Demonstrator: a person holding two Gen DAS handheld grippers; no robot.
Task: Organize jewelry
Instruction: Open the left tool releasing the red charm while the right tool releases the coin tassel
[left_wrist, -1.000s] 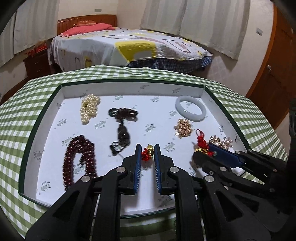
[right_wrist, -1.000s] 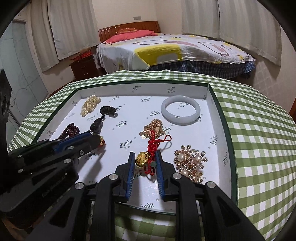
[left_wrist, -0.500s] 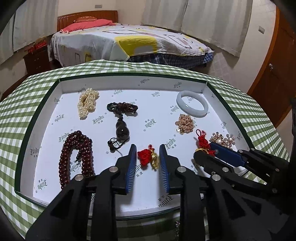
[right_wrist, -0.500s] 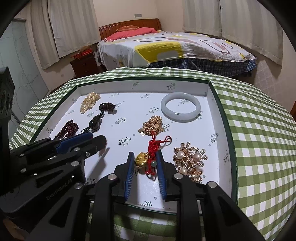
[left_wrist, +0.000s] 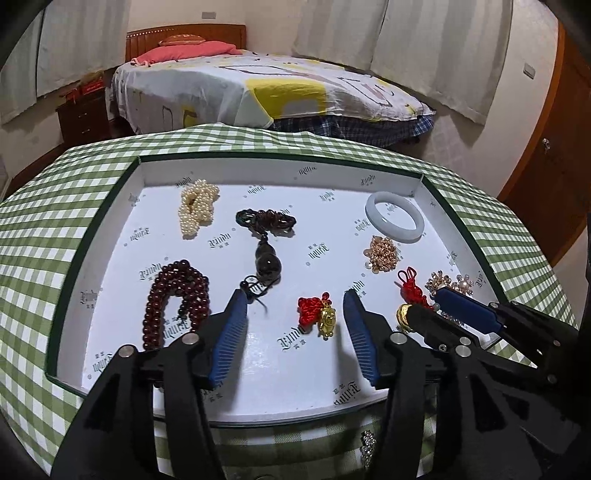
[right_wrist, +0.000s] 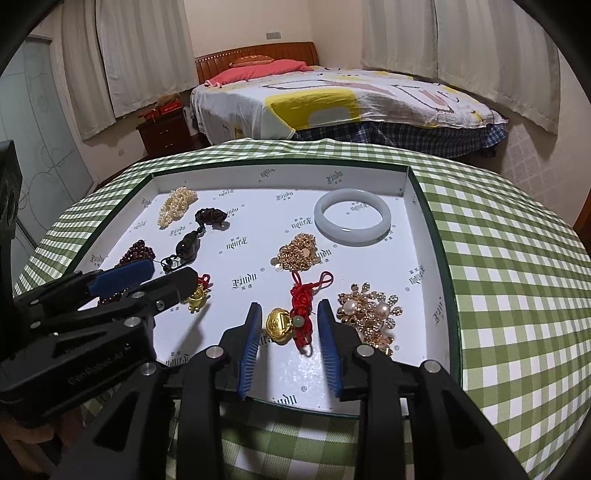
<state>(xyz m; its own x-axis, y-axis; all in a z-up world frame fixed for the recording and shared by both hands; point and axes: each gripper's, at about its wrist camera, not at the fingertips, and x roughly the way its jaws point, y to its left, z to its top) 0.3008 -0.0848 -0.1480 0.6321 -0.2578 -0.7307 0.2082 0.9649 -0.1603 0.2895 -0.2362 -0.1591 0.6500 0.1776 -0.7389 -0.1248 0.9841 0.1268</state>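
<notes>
A white tray (left_wrist: 280, 173) with a green rim holds the jewelry. My left gripper (left_wrist: 293, 301) is open, its jaws either side of a red knot charm with a gold figure (left_wrist: 320, 314) lying on the tray. My right gripper (right_wrist: 287, 312) is open around a second red knot charm with a gold ingot (right_wrist: 291, 314), also lying on the tray. The left gripper shows in the right wrist view (right_wrist: 162, 269); the right gripper shows in the left wrist view (left_wrist: 428, 302).
The tray also holds a pearl strand (left_wrist: 197, 210), dark red beads (left_wrist: 175, 295), a dark gourd pendant (left_wrist: 267, 260), a white bangle (right_wrist: 352, 216), a gold coin chain (right_wrist: 297, 253) and a pearl brooch (right_wrist: 369, 312). The tray lies on a green checked tablecloth (right_wrist: 509, 258). A bed stands behind.
Both grippers have opened and let their charms go onto the tray. Both have drawn back a little toward the near edge.
</notes>
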